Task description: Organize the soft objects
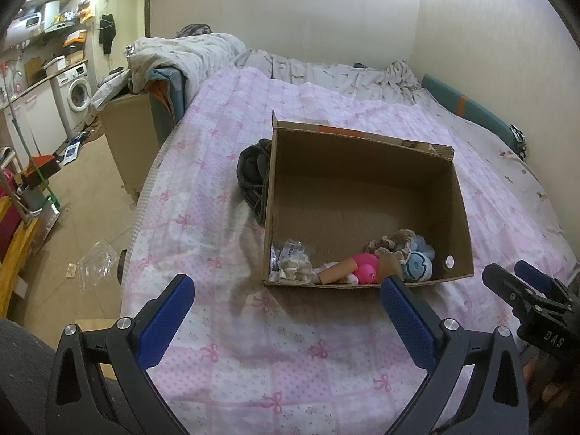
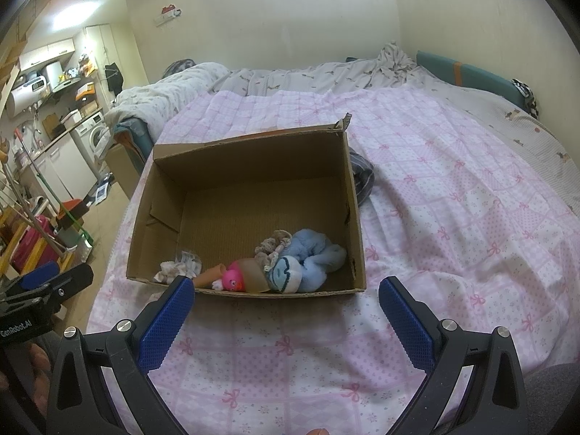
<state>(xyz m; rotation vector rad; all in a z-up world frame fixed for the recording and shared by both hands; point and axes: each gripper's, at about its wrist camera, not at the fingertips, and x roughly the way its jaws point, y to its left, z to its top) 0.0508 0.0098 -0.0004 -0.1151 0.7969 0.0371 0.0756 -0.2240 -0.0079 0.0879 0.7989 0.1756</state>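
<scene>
At the far left of the left wrist view, a washing machine [image 1: 79,90] stands by the kitchen counter and a clear plastic tray [image 1: 95,266] lies on the tiled floor beside the bed. The left gripper [image 1: 286,291] hovers over the pink bow-print quilt [image 1: 217,166], its blue-padded jaws spread wide with nothing between them. Just past it, a dark bundle of clothing [image 1: 253,177] rests on the quilt, touching the left outer wall of the open cardboard box [image 1: 366,166]. The soft objects sit inside that box, gathered along its near wall: a crumpled grey-white item [image 1: 293,262] in the near-left corner, then a tan tube-shaped piece [image 1: 339,272], a pink toy [image 1: 366,268], a beige frilly bundle [image 1: 393,241] and a light blue plush [image 1: 418,262] toward the right. The far half of the box floor is bare cardboard.

In the right wrist view, the same box [image 2: 250,152] sits ahead and slightly left, with the pink toy [image 2: 233,280] and blue plush [image 2: 315,253] against its near wall and a striped dark cloth [image 2: 362,177] touching its right outer wall. The right gripper [image 2: 286,291] hangs above the quilt [image 2: 453,181] just short of the box, its jaws also wide apart and holding nothing. At the far right, a teal cushion [image 2: 467,72] lies against the wall.
</scene>
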